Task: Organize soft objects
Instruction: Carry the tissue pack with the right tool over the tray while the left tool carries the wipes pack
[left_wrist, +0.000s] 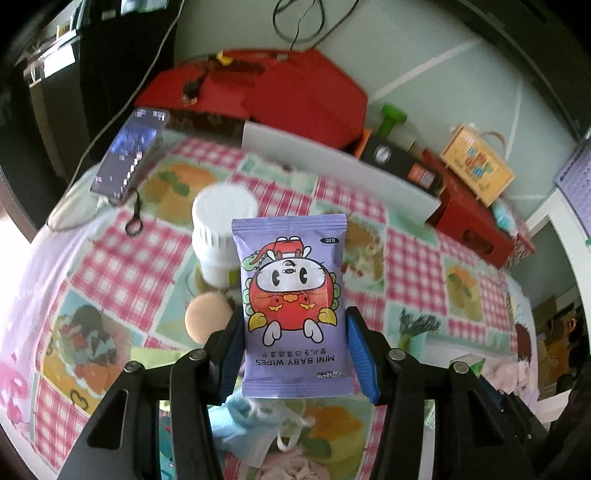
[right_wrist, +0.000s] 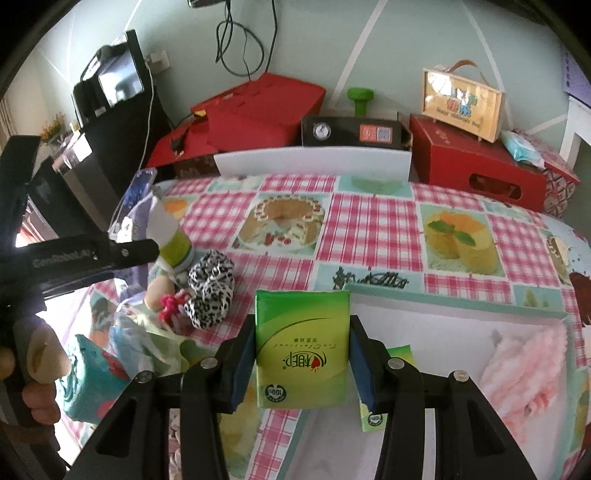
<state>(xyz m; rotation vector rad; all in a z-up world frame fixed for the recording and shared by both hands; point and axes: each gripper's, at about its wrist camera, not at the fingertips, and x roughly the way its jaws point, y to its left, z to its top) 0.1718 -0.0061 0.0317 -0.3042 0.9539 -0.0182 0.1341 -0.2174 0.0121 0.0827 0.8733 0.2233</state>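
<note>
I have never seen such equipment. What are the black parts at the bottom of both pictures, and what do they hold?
They are hand-held grippers, one in each of a person's hands, each with its own camera looking along two fingers. In the left camera picture, the left gripper holds a purple pack of baby wipes. In the right camera picture, the right gripper holds a green tissue pack. Below lies a checked tablecloth with a white bottle, a leopard-print scrunchie and a white tray containing a pink fluffy cloth.

Lying on the checked tablecloth: a phone and a white jar. Standing behind: red boxes, a green dumbbell.
</note>
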